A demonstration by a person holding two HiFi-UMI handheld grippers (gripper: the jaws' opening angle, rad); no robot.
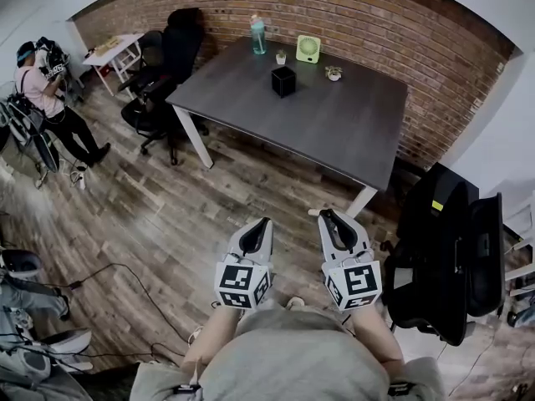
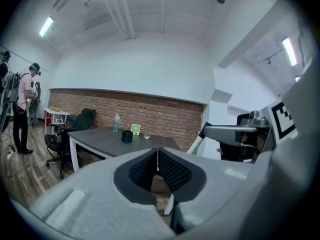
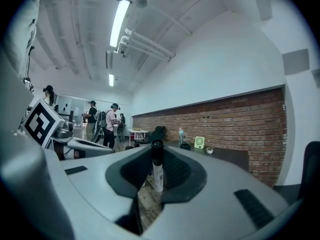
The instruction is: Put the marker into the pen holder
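The black pen holder (image 1: 283, 81) stands on the dark grey table (image 1: 334, 132) across the room, near its far edge. It shows small in the left gripper view (image 2: 127, 136) and in the right gripper view (image 3: 186, 146). My right gripper (image 1: 326, 216) is shut on a marker (image 3: 158, 170) with a white barrel and black cap, held upright between the pads. My left gripper (image 1: 262, 223) is shut with nothing in it, its pads meeting in a line (image 2: 157, 152). Both grippers hang low over the wooden floor, well short of the table.
A water bottle (image 1: 258, 35), a green fan (image 1: 308, 48) and two small plant pots stand by the pen holder. Black office chairs (image 1: 163, 65) sit at the table's left, another chair (image 1: 447, 257) at my right. A person (image 1: 52, 98) stands far left; cables (image 1: 109, 282) lie on the floor.
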